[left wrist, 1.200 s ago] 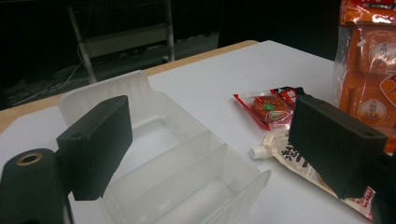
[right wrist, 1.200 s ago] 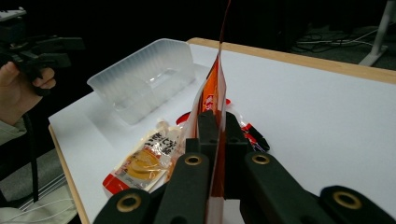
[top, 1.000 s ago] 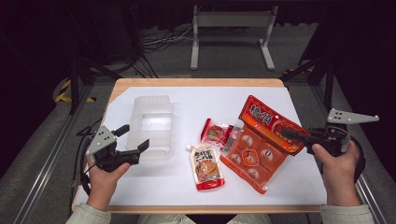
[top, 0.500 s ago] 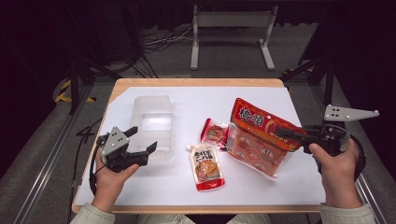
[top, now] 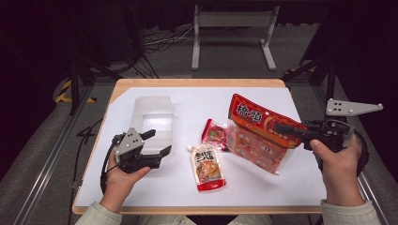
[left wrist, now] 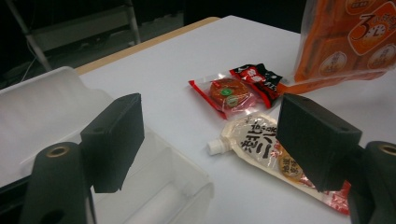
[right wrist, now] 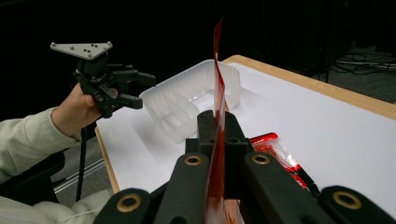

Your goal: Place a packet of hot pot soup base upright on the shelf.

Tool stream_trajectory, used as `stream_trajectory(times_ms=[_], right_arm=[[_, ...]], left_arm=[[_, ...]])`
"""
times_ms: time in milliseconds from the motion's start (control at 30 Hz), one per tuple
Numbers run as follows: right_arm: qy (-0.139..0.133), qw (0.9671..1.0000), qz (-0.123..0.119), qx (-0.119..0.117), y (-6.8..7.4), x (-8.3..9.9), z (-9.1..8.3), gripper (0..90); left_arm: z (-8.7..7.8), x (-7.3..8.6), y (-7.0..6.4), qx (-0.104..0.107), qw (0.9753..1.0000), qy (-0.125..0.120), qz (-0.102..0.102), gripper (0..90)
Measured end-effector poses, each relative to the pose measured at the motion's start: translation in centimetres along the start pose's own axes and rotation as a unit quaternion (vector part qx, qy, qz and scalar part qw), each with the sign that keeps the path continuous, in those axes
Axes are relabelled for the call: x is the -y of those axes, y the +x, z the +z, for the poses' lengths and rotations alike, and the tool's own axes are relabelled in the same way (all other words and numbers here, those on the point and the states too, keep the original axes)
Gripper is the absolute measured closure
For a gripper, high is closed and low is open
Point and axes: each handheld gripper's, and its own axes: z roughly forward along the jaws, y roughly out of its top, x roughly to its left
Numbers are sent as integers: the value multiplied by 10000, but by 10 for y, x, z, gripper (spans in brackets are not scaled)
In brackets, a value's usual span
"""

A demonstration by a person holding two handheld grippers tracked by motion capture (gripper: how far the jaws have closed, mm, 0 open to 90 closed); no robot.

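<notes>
Since the earlier frames the big red snack bag (top: 259, 136) has come up off the table (top: 187, 96) and now hangs tilted from the right gripper (top: 286, 129), while the left gripper (top: 157, 143) has drifted in beside the clear plastic tray (top: 152, 117). In the right gripper view the jaws are clamped tight on the bag's thin edge (right wrist: 218, 93), which stands up between them like a blade. The left gripper's jaws stand wide apart, holding nothing, with the tray's near corner (left wrist: 187, 186) just under and between them; ahead of it lie a white sauce pouch (left wrist: 261, 144) and two small red snack packets (left wrist: 233, 91).

The bag looks light and floppy, a slick film that would likely slide or swing if gripped loosely. The flat sealed margin is the sensible place to pinch; the puffed middle would probably crush what is inside. Its lower end sags away from the right gripper toward the packets
</notes>
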Motion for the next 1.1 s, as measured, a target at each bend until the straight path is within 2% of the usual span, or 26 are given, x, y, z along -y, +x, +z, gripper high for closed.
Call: stream_trajectory(times_ms=[67, 133, 200, 267, 333, 367, 500, 533, 567, 767, 867, 933, 1000, 1100], right_arm=[[-25, 10000, -16, -42, 1, -3, 1, 900], [-22, 10000, -39, -10, 2, -7, 3, 900], [-23, 10000, -41, -30, 3, -9, 4, 900], [-12, 9999, -89, -50, 5, -12, 8, 900], [-16, 9999, -95, -101, 6, -14, 11, 900], [-15, 9999, -112, -111, 6, -16, 13, 900], [-44, 9998, -131, -168, 8, -19, 17, 900], [-45, 9997, -142, -188, 8, -20, 18, 900], [-59, 9997, -144, -208, 9, -21, 20, 900], [-58, 9994, -187, -269, 11, -23, 26, 900], [-72, 9993, -199, -322, 13, -23, 29, 900], [-89, 9991, -215, -365, 13, -24, 30, 900], [-104, 9990, -213, -391, 14, -25, 32, 900], [-98, 9988, -233, -421, 15, -25, 35, 900]], left_arm=[[3, -3, -3, 125, 9999, -6, 57, 242], [7, -7, -7, 120, 9998, 35, 150, 247], [8, -9, -8, 161, 9997, 21, 162, 259], [12, -12, -12, 256, 9992, -111, 290, 266], [13, -13, -13, 303, 9990, -137, 294, 267], [18, -16, -14, 544, 9980, -172, 273, 269], [25, -19, -18, 778, 9963, -242, 270, 283], [25, -19, -18, 778, 9963, -242, 270, 285], [29, -20, -18, 924, 9951, -291, 210, 285], [42, -21, -19, 1155, 9924, -413, 113, 285], [49, -22, -20, 1297, 9902, -509, -79, 263], [53, -23, -20, 1337, 9894, -546, -119, 259], [58, -25, -21, 1400, 9888, -493, -168, 247], [63, -27, -21, 1510, 9874, -461, -139, 268]])
